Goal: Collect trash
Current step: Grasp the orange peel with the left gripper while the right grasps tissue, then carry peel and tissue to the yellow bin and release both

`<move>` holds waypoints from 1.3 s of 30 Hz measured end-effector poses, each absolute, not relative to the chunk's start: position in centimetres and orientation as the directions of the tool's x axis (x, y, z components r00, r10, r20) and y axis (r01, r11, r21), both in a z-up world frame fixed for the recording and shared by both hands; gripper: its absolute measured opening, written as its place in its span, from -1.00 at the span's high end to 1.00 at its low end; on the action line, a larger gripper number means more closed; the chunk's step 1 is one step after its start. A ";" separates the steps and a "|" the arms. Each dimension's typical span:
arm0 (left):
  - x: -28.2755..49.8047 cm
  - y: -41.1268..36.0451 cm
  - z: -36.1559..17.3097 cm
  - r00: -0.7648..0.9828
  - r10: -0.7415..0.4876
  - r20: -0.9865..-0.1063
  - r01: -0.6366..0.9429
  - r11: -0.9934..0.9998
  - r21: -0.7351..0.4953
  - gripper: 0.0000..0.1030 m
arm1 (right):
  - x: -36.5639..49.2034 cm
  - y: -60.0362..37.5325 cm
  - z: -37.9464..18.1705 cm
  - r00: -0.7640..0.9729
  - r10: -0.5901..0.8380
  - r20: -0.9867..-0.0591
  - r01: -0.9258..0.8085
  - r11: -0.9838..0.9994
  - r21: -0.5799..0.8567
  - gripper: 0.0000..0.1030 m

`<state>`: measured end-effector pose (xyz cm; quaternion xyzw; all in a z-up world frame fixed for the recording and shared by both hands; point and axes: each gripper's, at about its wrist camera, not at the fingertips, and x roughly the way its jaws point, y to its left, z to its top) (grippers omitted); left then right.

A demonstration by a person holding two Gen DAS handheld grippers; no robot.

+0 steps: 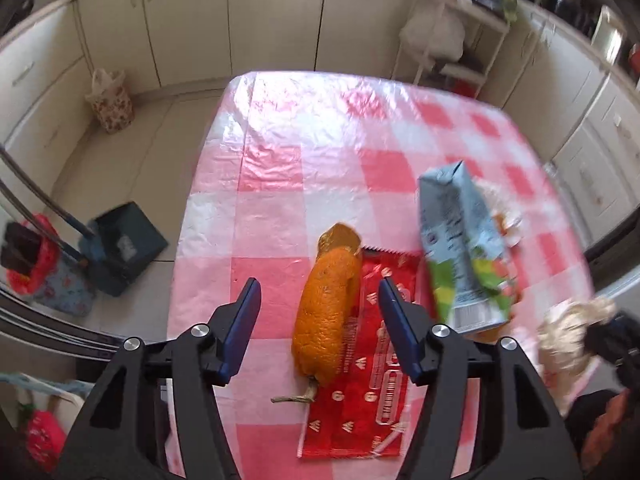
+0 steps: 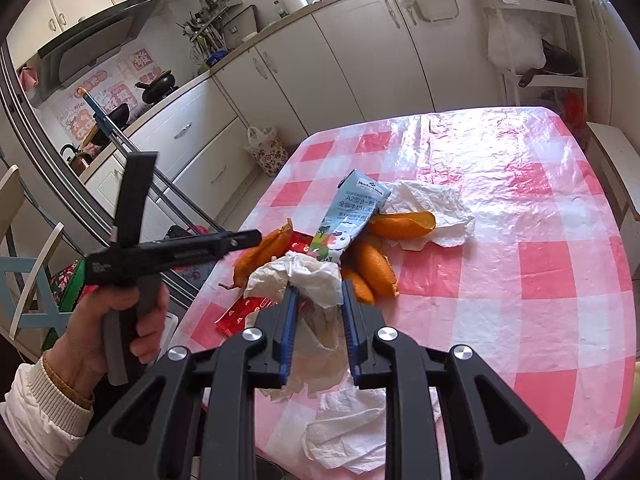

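Observation:
Trash lies on the pink checked tablecloth (image 1: 280, 168). My left gripper (image 1: 318, 292) is open above an orange peel (image 1: 326, 312) with a stem, which lies on a red wrapper (image 1: 360, 392). A blue and green milk carton (image 1: 460, 248) lies to their right. My right gripper (image 2: 319, 300) is shut on a crumpled white tissue (image 2: 308, 276) near the table's front edge. Beyond it lie the milk carton (image 2: 352, 216), several orange peels (image 2: 376, 268) and another tissue (image 2: 432, 212). The left gripper's body (image 2: 168, 248) shows at the left of the right wrist view.
A dark dustpan (image 1: 124, 244) and a red bag (image 1: 36, 260) stand on the floor left of the table. A floral bag (image 1: 110, 106) sits by the cabinets. A white rack (image 1: 452, 40) stands behind the table. Another tissue (image 2: 352, 432) lies at the front edge.

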<state>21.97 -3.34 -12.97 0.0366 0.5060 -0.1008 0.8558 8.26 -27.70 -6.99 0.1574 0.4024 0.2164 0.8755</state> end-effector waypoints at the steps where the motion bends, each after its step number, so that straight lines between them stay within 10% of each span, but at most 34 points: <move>1: 22.2 -3.7 -13.5 0.458 -0.106 -0.883 0.210 0.978 -0.008 -0.14 | 8.3 -27.8 -7.1 0.582 0.506 -0.637 -0.251 0.857 0.450 0.56; 4: 22.9 -4.2 -15.1 0.433 -0.063 -0.899 0.211 0.977 0.033 0.04 | 8.4 -28.0 -7.1 0.584 0.507 -0.633 -0.249 0.855 0.456 0.56; 5: 23.0 -4.3 -15.0 0.438 -0.061 -0.897 0.213 0.976 0.038 0.50 | 8.4 -28.1 -7.1 0.586 0.508 -0.631 -0.246 0.854 0.459 0.56; 8: 23.0 -3.6 -14.2 0.438 -0.107 -0.893 0.188 0.982 -0.025 0.62 | 8.3 -28.4 -7.1 0.593 0.511 -0.622 -0.242 0.850 0.468 0.56; 23: 15.5 -6.1 -4.5 0.580 -0.507 -0.637 0.385 0.860 -0.335 0.66 | 5.4 -33.1 -2.6 0.738 0.504 -0.448 -0.225 0.811 0.541 0.56; 39: 7.0 -30.4 -2.3 0.244 -0.684 -0.688 0.769 0.568 -0.292 0.65 | -5.2 -49.3 -5.3 0.824 0.181 -0.538 0.117 0.874 0.472 0.52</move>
